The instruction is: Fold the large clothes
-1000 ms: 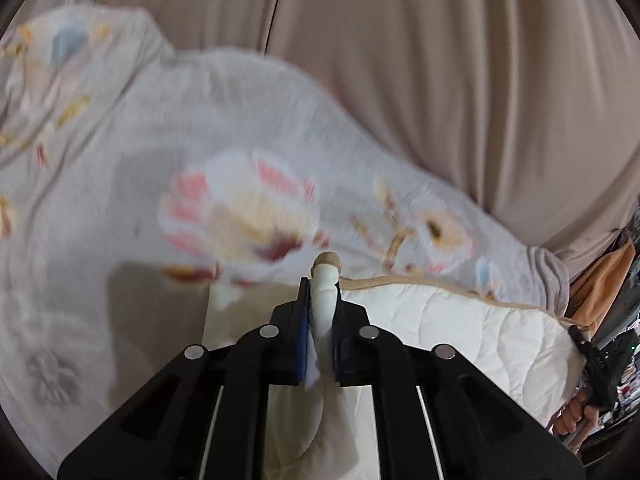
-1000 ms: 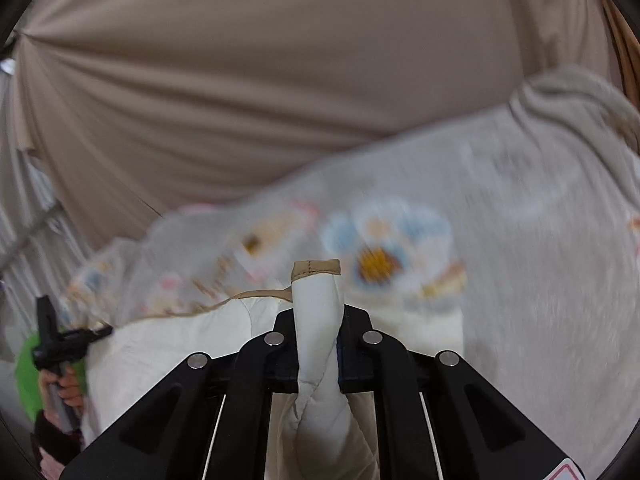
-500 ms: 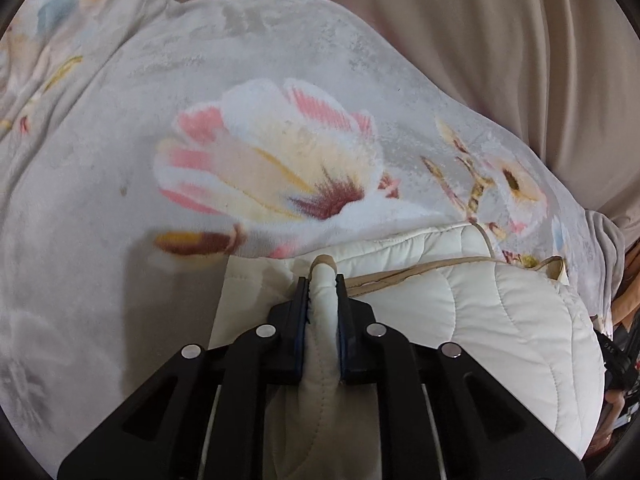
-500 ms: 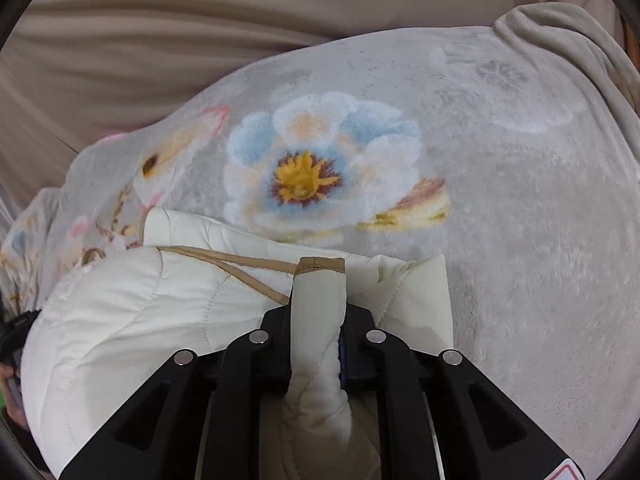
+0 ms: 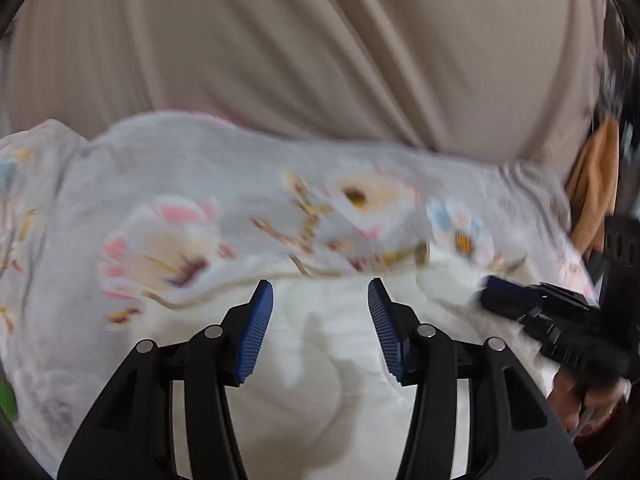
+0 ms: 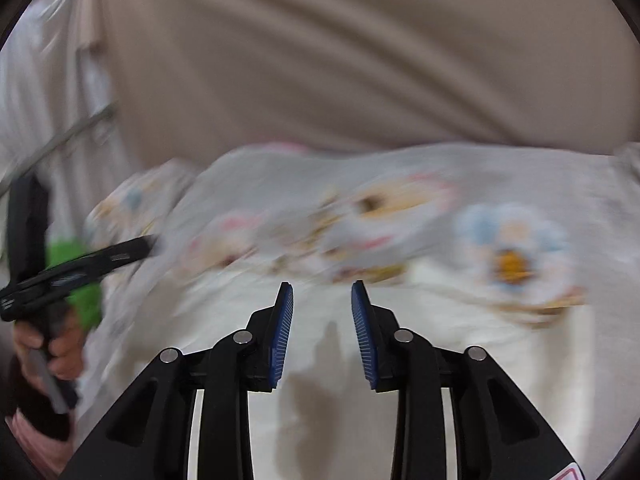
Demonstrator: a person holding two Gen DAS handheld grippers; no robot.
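A white quilted garment with tan trim lies folded on a grey flowered blanket. My left gripper hovers over it, its jaws opening, nothing between the blue pads. In the right wrist view the same garment lies below my right gripper, whose jaws are also opening and hold nothing. The right gripper's black body shows at the right edge of the left wrist view. The left gripper, held by a hand, shows at the left of the right wrist view. Both pictures are motion-blurred.
Beige cloth hangs in folds behind the blanket. An orange cloth hangs at the far right. Something green sits behind the left gripper's handle. A pale curtain fills the far left.
Both grippers let go of the garment's trimmed edge and pulled back from it. Their jaws have parted. The garment now lies flat on the blanket.
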